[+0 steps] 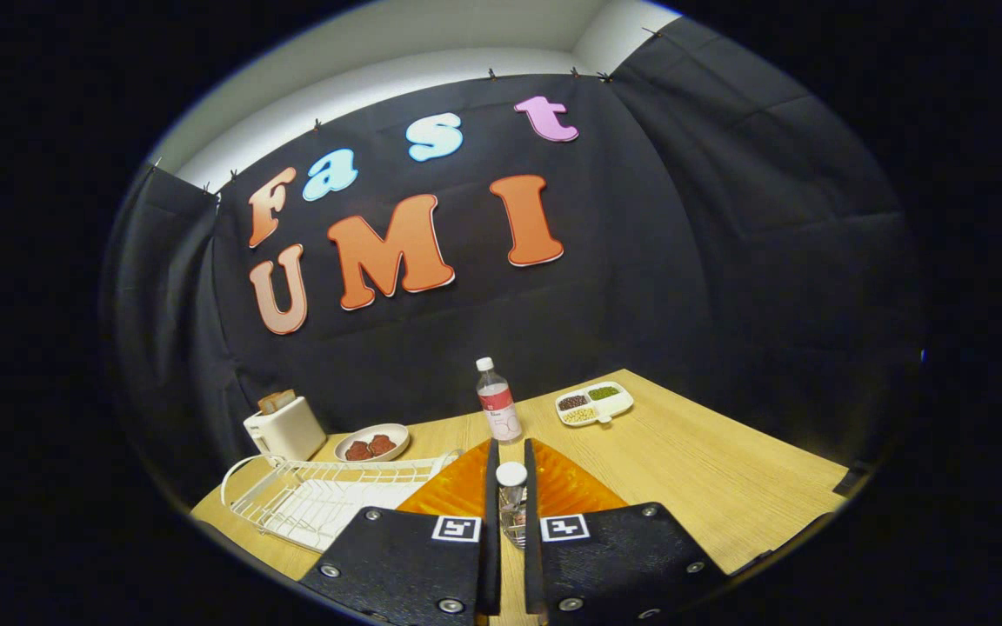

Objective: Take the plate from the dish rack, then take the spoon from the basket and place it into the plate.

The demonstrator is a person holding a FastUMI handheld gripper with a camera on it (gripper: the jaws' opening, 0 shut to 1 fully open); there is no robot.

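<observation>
Your gripper [510,487] has its two fingers drawn close, clamped edge-on across the orange plate [553,491], which hangs lifted over the wooden table [710,487], clear of the white dish rack [327,500] just beside it. Judging by that, the plate step is nearly done: next, set it flat on open tabletop, minding the small white-capped bottle [511,504] showing between your fingers. No spoon or basket can be made out; beyond stand a water bottle [497,402], a toaster [285,428] and two dishes of food.

Plate [553,491] clamped in claw [511,487]; dish rack [327,500] left; bottle [497,402] beyond.
</observation>
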